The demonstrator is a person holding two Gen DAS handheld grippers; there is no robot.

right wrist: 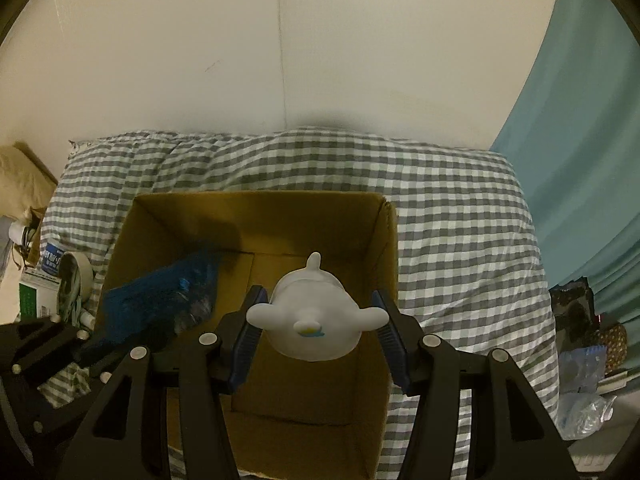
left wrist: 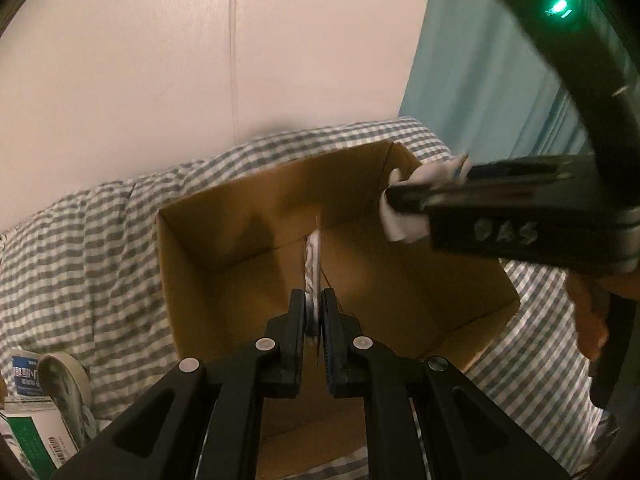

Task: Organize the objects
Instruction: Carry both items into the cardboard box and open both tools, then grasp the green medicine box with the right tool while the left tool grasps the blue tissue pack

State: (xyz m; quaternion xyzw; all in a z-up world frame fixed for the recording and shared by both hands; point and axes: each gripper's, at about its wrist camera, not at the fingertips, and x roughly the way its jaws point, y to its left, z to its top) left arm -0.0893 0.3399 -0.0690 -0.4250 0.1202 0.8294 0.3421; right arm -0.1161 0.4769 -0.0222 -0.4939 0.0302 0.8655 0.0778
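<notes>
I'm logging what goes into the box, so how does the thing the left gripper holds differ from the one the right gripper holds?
The left gripper pinches a flat blue packet edge-on, fingers nearly together; the right gripper holds a rounded white toy, fingers spread wide. The packet is thin and dark; the toy is bulky, pale, with a small yellow and blue mark. Both are held over the open cardboard box.

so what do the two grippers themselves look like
Both are matte black plastic. The left gripper and right gripper share angular linkage arms with triangular cutouts, round silver pivot screws, and ribbed blue pads inside the fingers. The right one's body, seen from the left wrist camera, bears faint white handwritten characters and a green indicator light.
</notes>
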